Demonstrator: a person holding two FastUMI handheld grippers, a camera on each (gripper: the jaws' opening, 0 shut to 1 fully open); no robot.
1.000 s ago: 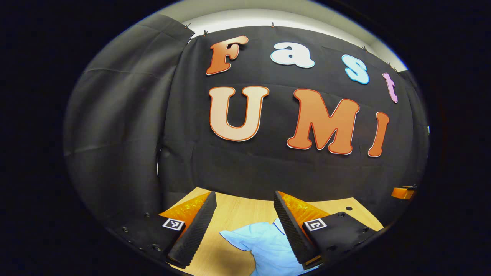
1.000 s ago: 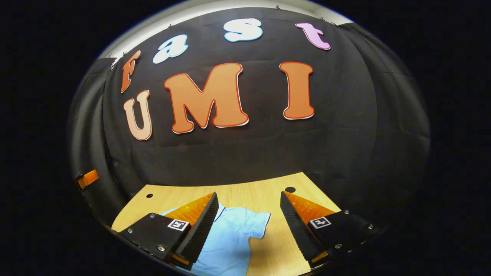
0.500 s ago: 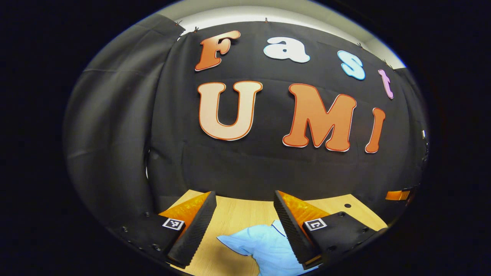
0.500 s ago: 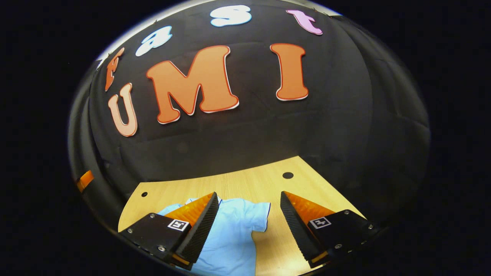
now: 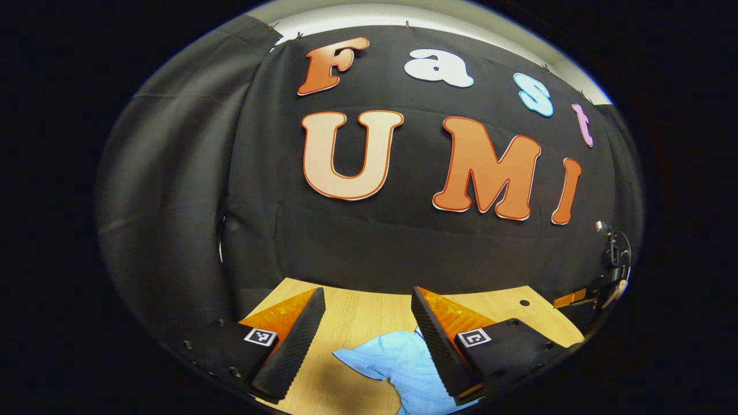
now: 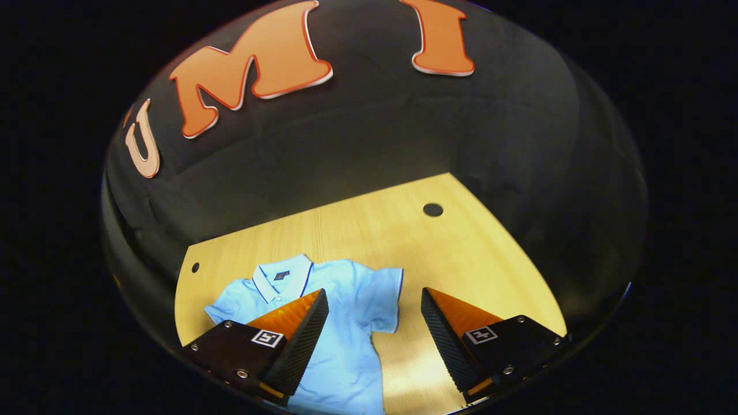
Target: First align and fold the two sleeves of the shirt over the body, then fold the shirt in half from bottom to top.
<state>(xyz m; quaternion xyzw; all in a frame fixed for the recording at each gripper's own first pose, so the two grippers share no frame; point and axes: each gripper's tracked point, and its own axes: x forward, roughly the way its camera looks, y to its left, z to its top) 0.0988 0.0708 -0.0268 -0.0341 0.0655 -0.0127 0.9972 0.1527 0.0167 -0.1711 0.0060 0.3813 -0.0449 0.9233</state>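
Observation:
A light blue polo shirt (image 6: 346, 311) lies flat on the wooden table (image 6: 461, 253), collar toward the booth wall, both short sleeves spread out. My right gripper (image 6: 373, 300) hovers open above the shirt's right sleeve (image 6: 385, 291), with nothing between its fingers. In the left gripper view the shirt's left sleeve (image 5: 383, 360) shows between the fingers of my left gripper (image 5: 366, 297), which stands open above the table and holds nothing. At the far right edge of the left gripper view a piece of the other gripper (image 5: 611, 259) shows.
The table has a small dark hole (image 6: 432, 209) near its far right corner and another hole (image 6: 195, 267) near the far left. The black booth wall rises right behind the table's far edge.
The right gripper has tilted down steadily, bringing the whole shirt top and collar into its view. The left gripper has barely moved.

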